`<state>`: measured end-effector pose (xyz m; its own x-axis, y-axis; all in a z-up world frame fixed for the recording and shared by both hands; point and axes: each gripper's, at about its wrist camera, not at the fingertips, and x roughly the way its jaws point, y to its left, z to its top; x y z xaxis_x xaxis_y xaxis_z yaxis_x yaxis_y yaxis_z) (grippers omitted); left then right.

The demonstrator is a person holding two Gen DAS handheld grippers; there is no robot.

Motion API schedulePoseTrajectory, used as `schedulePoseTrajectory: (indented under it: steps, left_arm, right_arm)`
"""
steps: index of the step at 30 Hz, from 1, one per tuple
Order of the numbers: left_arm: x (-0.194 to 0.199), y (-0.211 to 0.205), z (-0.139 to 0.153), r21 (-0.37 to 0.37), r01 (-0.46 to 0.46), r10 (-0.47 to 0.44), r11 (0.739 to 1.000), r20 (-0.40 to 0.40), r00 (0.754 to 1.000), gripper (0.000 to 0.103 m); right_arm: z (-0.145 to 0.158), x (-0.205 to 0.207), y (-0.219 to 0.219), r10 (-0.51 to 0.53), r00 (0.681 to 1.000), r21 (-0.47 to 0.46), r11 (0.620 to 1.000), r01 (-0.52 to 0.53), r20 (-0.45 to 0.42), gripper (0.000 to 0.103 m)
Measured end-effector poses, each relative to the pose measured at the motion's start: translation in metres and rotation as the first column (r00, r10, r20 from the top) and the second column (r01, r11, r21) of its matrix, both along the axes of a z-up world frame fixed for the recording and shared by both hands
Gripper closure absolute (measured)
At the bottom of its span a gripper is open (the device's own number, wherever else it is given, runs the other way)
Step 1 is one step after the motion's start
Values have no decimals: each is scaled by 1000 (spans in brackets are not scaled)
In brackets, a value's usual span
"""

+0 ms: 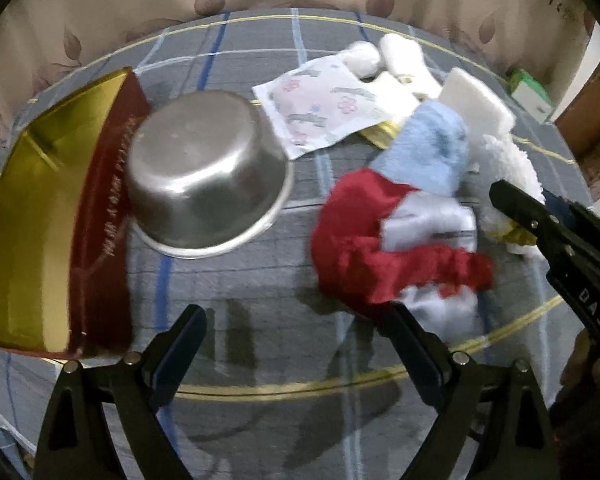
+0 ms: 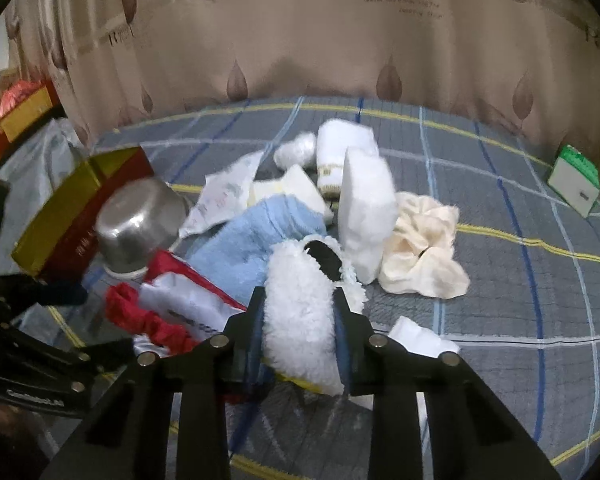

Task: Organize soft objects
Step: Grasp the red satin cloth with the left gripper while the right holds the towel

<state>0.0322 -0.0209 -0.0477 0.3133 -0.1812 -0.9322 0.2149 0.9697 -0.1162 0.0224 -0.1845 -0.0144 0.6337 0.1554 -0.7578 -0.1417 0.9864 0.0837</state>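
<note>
Your right gripper (image 2: 300,312) is clamped on the fluffy white slipper (image 2: 300,300) at the near edge of the pile on the bed (image 2: 500,300), likely to lift it clear, while your left gripper (image 1: 300,344) hangs open above bare cover beside the red cloth (image 1: 360,240), free to help.

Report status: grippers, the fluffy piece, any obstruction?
Right gripper clamped on white fluffy slipper. Left gripper open, empty, over the bedsheet. Red-and-white cloth and blue towel crowd it.
</note>
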Motion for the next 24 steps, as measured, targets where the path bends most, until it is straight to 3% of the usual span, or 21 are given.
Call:
schedulePoseTrajectory:
  steps: [5, 12, 19, 24]
  left_arm:
    - [-2, -13, 3, -102, 41, -44, 994, -37, 998, 9]
    - [7, -41, 2, 3, 112, -112, 994, 2, 994, 9]
    - [25, -48, -14, 6, 104, -104, 995, -20, 994, 9]
    - [26, -51, -16, 13, 93, -93, 996, 13, 996, 9]
  right_arm:
    - [13, -19, -6, 4, 999, 30, 1000, -5, 32, 75]
    - [15, -33, -16, -19, 999, 52, 999, 17, 45, 75]
    - [13, -36, -21, -14, 999, 79, 997, 10, 45, 75]
    - [12, -36, -22, -13, 999, 87, 996, 9, 46, 75]
